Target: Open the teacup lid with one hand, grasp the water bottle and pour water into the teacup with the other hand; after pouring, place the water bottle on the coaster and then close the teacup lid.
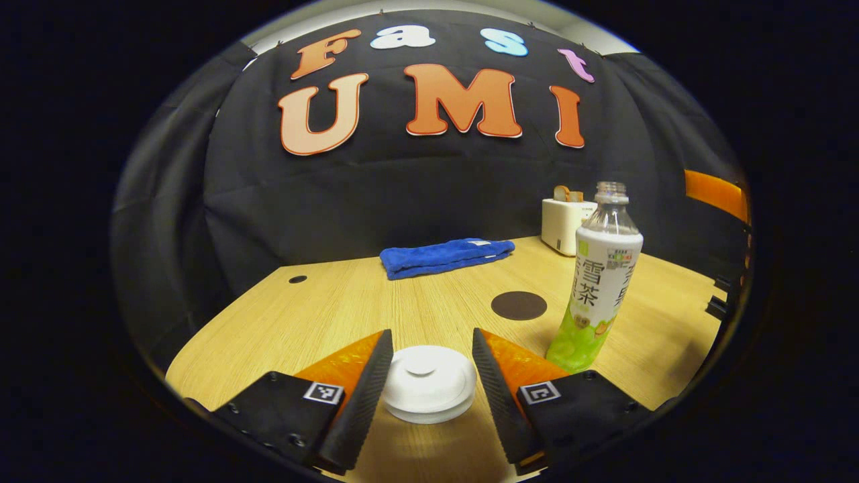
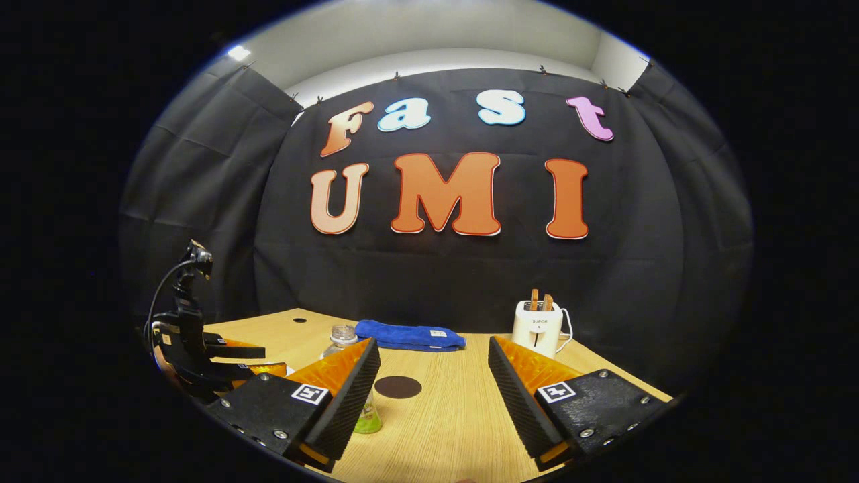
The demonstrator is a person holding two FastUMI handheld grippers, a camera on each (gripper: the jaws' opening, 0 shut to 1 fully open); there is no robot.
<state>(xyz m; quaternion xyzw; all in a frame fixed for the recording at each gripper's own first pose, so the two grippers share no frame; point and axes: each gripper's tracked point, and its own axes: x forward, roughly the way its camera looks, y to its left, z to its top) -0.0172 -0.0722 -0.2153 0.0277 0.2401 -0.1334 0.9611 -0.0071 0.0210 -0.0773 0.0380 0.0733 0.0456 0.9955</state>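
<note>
In the left gripper view, the left gripper (image 1: pixel 429 365) is seen low over the light wooden table (image 1: pixel 335 308), its fingers spread apart on either side of the white teacup lid (image 1: pixel 428 382). The lid lies between the two fingers, close to both; whether either finger touches it cannot be told. The teacup beneath the lid is hidden. Farther back on the table a folded blue towel (image 1: pixel 444 257) is laid near the wall. To the right of the lid, a dark round coaster (image 1: pixel 519 305) is set flat on the table, and just beside it, nearer the right edge, the water bottle (image 1: pixel 599 285) is stood upright with its cap off and its neck clear. Behind the bottle a white toaster (image 1: pixel 562 225) with slices of bread in its slots is placed.

In the right gripper view, the left gripper (image 2: pixel 221 359) is seen at the far left. The right gripper (image 2: pixel 433 382) is held above the table (image 2: pixel 456 422) with its fingers wide open and nothing between them. The water bottle (image 2: pixel 342 339) is partly hidden behind its left finger. The coaster (image 2: pixel 398 387) is seen between the fingers, well beyond them. The blue towel (image 2: pixel 409 335) and the toaster (image 2: pixel 539 329) are set at the back.
</note>
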